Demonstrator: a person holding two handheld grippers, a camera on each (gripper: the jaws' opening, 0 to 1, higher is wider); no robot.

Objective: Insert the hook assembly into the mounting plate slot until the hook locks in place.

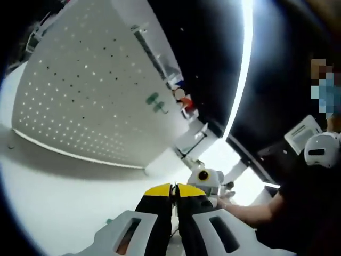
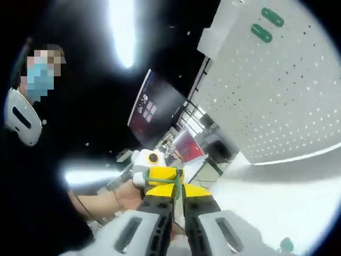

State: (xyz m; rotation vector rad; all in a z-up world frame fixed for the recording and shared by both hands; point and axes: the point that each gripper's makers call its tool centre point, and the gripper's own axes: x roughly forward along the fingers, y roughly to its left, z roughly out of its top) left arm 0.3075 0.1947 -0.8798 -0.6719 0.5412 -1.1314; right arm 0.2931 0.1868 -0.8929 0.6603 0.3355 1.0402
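The pegboard (image 1: 90, 90) is seen upper left in the left gripper view, two hooks (image 1: 156, 102) mounted near its right edge.

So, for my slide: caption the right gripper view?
Right hand-held gripper shut on a green hook, pegboard ahead.
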